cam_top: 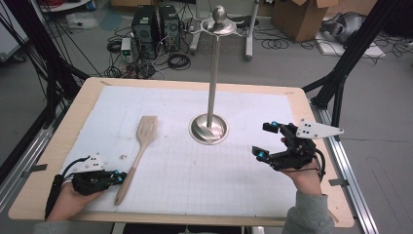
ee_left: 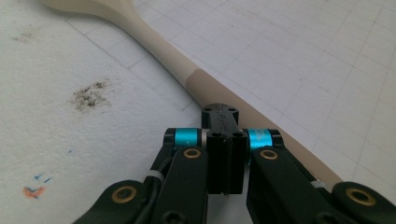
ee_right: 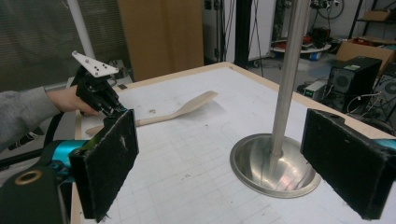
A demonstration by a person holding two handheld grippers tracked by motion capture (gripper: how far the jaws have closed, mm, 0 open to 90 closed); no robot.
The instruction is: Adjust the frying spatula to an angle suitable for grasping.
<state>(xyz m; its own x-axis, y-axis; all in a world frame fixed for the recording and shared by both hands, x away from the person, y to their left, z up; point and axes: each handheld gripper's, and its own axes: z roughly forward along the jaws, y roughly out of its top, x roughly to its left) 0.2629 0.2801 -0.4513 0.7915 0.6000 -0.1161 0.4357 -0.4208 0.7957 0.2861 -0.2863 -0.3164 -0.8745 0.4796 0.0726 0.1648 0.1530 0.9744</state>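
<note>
A pale wooden spatula (cam_top: 140,152) lies on the white mat, blade toward the far side, handle toward the near edge. My left gripper (cam_top: 118,178) rests low at the near left, shut with its jaws pressed together and nothing between them. Its tips (ee_left: 220,113) sit right against the spatula's handle (ee_left: 196,81); I cannot tell if they touch. My right gripper (cam_top: 266,141) hovers at the right, open. Its black pads (ee_right: 110,161) stand wide apart, with the metal stand's base (ee_right: 261,161) farther off between them. The left gripper (ee_right: 103,99) and spatula (ee_right: 187,108) lie beyond.
A tall metal stand (cam_top: 212,78) rises from a round base (cam_top: 208,129) at the mat's middle, with a hooked ring and knob on top. The white gridded mat (cam_top: 195,170) covers a wooden table (cam_top: 46,161). Dark smudges (ee_left: 89,94) mark the mat near the left gripper.
</note>
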